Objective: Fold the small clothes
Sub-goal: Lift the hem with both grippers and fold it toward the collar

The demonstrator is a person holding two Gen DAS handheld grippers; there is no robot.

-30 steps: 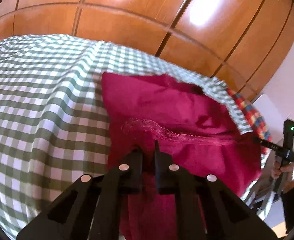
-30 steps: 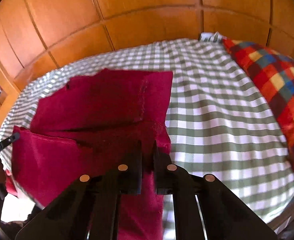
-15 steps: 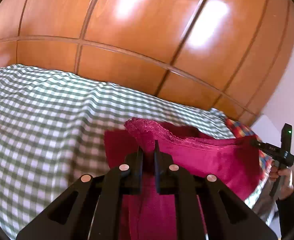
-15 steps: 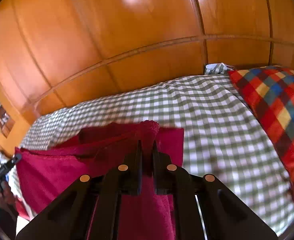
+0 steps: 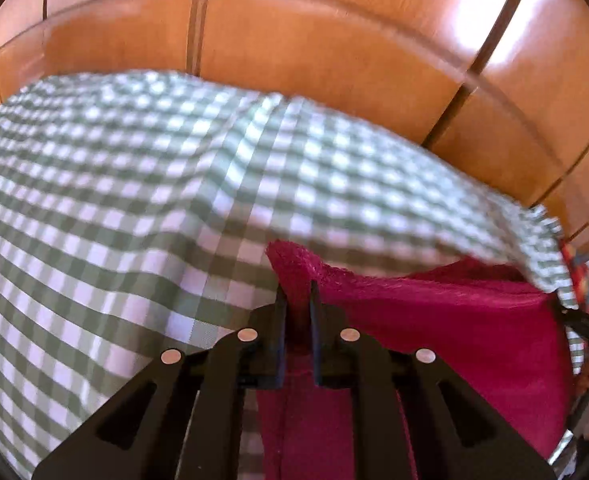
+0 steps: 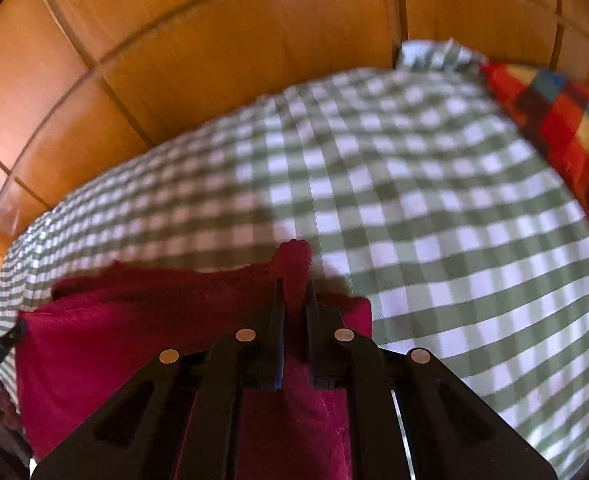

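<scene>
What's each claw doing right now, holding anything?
Left claw: jaws easing open, red garment corner between them, pads seemingly on the cloth.
Right claw: closed on the garment's other corner.

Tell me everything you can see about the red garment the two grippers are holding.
The red garment is a deep crimson, soft, fuzzy-looking cloth. It stretches between the two grippers: the right gripper is shut on one top corner, which pokes up past the fingers; the left gripper has the other corner between its jaws, which are opening slightly. The cloth hangs from that top edge, above the green checked sheet. Its lower part is hidden.
</scene>
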